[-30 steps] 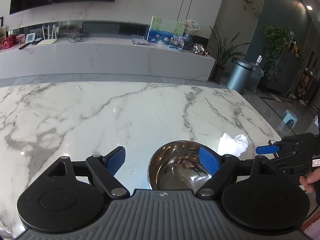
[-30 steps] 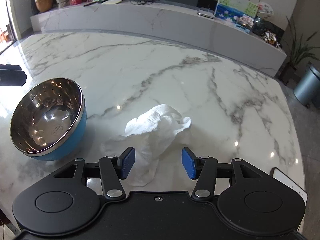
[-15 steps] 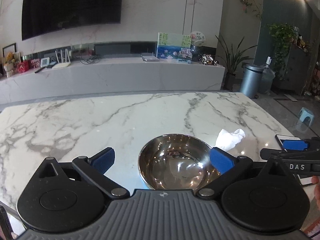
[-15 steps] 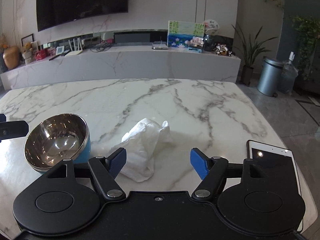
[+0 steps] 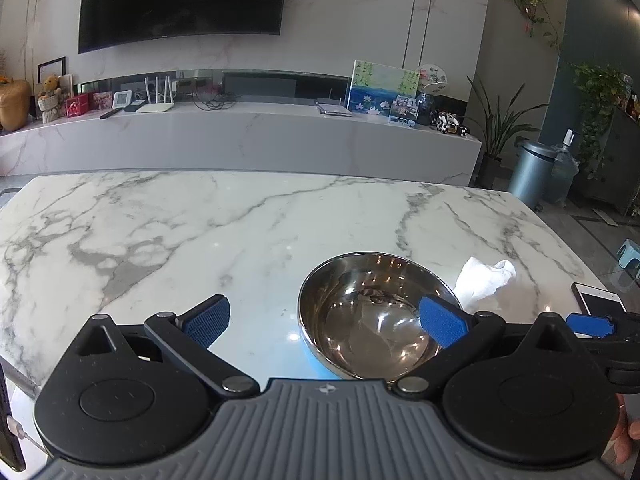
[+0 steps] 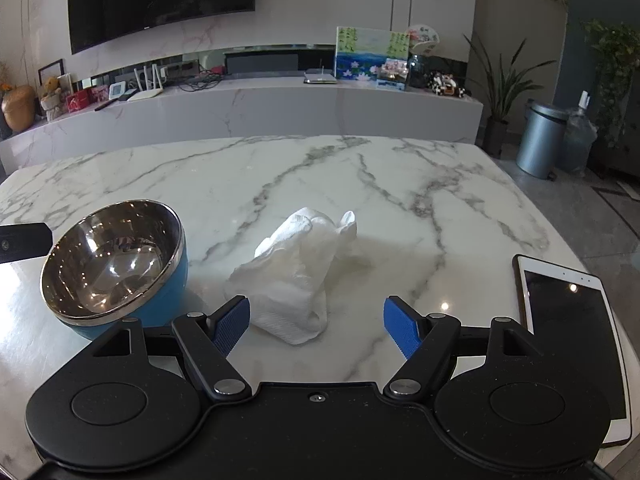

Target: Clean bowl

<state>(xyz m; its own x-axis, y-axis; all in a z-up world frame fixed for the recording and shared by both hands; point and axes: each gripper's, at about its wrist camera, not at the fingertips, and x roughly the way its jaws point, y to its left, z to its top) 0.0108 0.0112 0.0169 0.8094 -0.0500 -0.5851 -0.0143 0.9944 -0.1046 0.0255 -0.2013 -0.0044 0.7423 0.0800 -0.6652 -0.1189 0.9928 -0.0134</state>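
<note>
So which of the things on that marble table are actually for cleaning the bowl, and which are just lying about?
For the job:
- steel bowl with a blue outside
- crumpled white paper towel
- left gripper, open
- right gripper, open

Just lying about:
- white-framed tablet with a dark screen, at the marble table's right edge

bowl (image 6: 116,264): gleaming mirror-bright polished metal inside, showing smooth glossy blue outside
cloth (image 6: 300,276): looking soft, white, matt, crumpling, finely textured weave
table (image 6: 360,184): shining as glossy white marble, grey-veined, reflecting lamps
right hand-held gripper (image 6: 316,322): wearing matt black plastic, blue dimpled rubbery pads
tablet (image 6: 572,320): showing glossy dark glass, white rim
</note>
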